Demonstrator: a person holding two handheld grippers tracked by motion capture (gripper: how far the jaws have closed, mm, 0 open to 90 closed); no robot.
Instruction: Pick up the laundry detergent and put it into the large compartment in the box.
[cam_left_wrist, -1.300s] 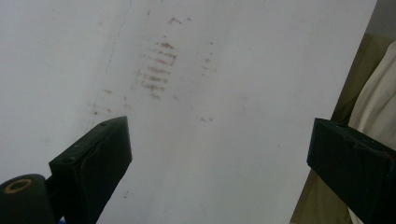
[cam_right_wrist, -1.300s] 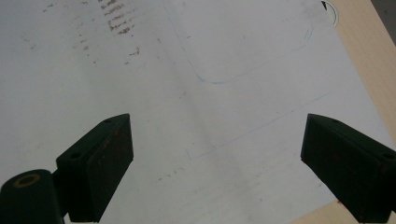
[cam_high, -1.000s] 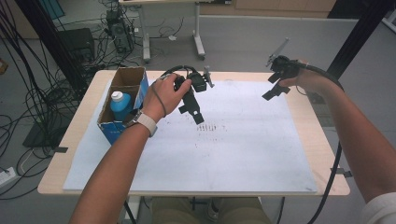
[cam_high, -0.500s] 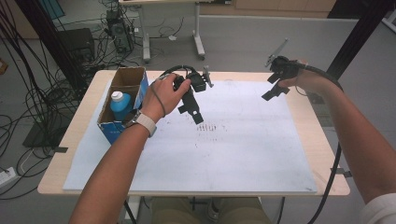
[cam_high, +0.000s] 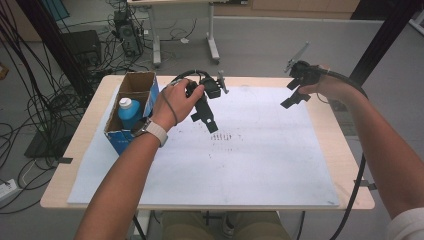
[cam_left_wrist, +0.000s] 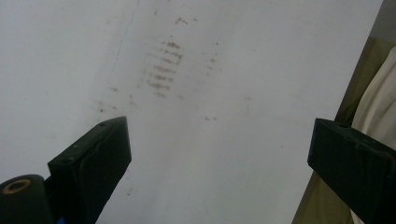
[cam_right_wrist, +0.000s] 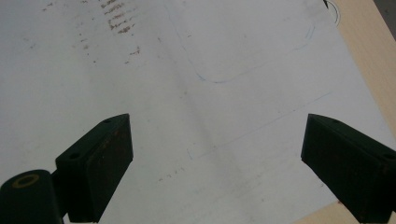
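You held the left gripper (cam_high: 209, 117) jaws wide and empty over the sheet (cam_high: 250, 155); the box (cam_high: 131, 112) with its bottle (cam_high: 129, 111) sat just to its left. Your right gripper (cam_high: 292, 97) hung wide, empty too, well apart

right tool (cam_right_wrist: 215, 158) spread wide – smudged white sheet (cam_right_wrist: 196, 93)

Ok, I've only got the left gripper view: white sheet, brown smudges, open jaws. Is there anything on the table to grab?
Observer: Yes. The high view shows a cardboard box at the table's left edge, with a blue bottle standing inside.
Operator: Where's my left gripper relative to that?
Observer: The left gripper hovers over the sheet, just right of the box.
Operator: And the other one?
Observer: The right gripper is held above the sheet's far right corner, jaws open and empty.
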